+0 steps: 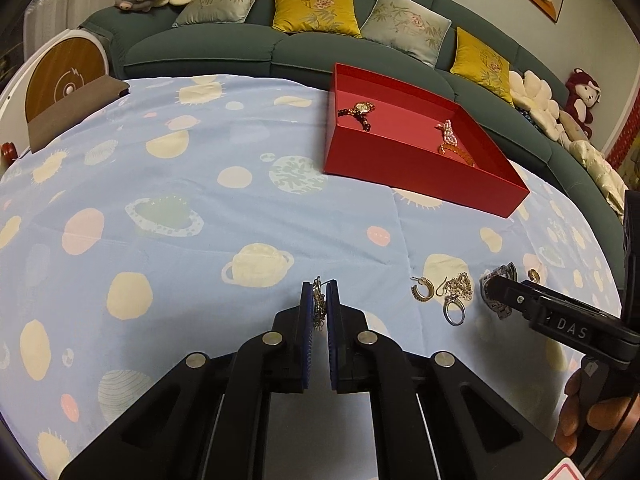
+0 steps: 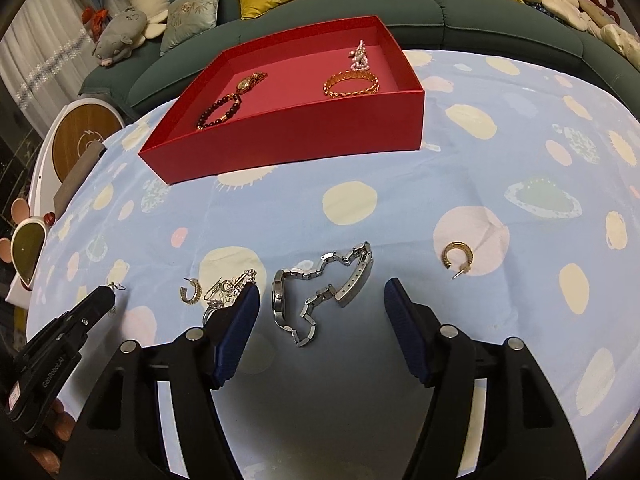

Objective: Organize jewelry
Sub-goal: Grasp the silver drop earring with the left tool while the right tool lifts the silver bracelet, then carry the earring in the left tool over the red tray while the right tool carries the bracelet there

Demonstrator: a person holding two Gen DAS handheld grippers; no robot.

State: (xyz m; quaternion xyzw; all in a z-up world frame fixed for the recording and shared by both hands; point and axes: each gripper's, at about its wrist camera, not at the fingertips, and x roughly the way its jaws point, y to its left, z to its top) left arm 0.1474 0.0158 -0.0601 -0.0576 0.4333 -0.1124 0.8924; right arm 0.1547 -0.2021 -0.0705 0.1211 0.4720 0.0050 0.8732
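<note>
My left gripper [image 1: 319, 292] is shut on a small dangling earring [image 1: 318, 304], held just above the blue cloth. My right gripper [image 2: 320, 300] is open, its jaws on either side of a silver watch [image 2: 320, 288] lying on the cloth. A red box [image 1: 416, 160] at the far side holds a gold watch [image 2: 250, 80], a dark bead bracelet [image 2: 218, 114], a gold bracelet [image 2: 352, 84] and a pearl piece [image 2: 360, 56]. Loose on the cloth are a gold hoop earring [image 2: 458, 256], another hoop earring [image 2: 192, 290], a ring [image 1: 454, 312] and a chain piece [image 1: 460, 284].
The table wears a blue cloth [image 1: 200, 208] with planet prints. A green sofa [image 1: 248, 46] with cushions and plush toys runs behind. A round white device [image 1: 60, 76] and a brown pad [image 1: 72, 108] sit at the table's left edge.
</note>
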